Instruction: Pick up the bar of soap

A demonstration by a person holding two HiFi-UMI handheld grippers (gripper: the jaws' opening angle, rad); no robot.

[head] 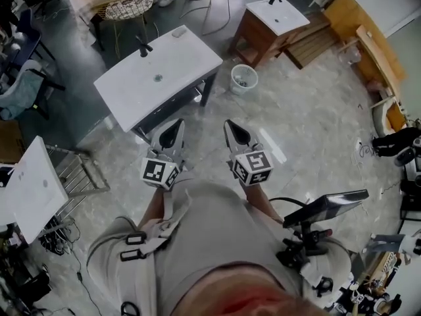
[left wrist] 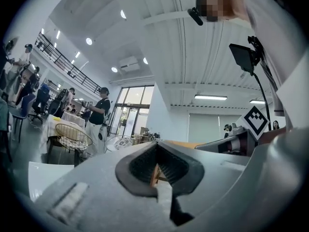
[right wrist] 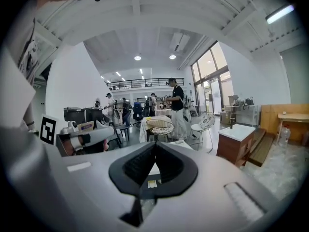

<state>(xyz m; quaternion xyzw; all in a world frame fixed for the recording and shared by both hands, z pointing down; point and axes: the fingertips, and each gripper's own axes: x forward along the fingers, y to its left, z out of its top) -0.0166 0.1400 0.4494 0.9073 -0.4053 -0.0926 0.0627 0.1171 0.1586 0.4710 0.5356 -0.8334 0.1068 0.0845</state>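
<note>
A white sink table [head: 181,68] stands on the pale stone floor, with a black tap [head: 143,46] at its back edge. On its far right corner lies a small grey oblong, probably the bar of soap [head: 178,32], though it is too small to be sure. Nothing touches it.

Both tongs are held on the near side of the sink table, well apart from the soap and pointing towards the table. The left gripper [head: 173,132] has its jaws pressed together with nothing between them. The right gripper [head: 235,131] is closed and empty in the same way, just beside the left one.

To the right of the sink table sits a white bin [head: 243,79]. Beyond that is a wooden washstand [head: 273,18]. Behind the sink table stands a wicker chair [head: 129,5].
</note>
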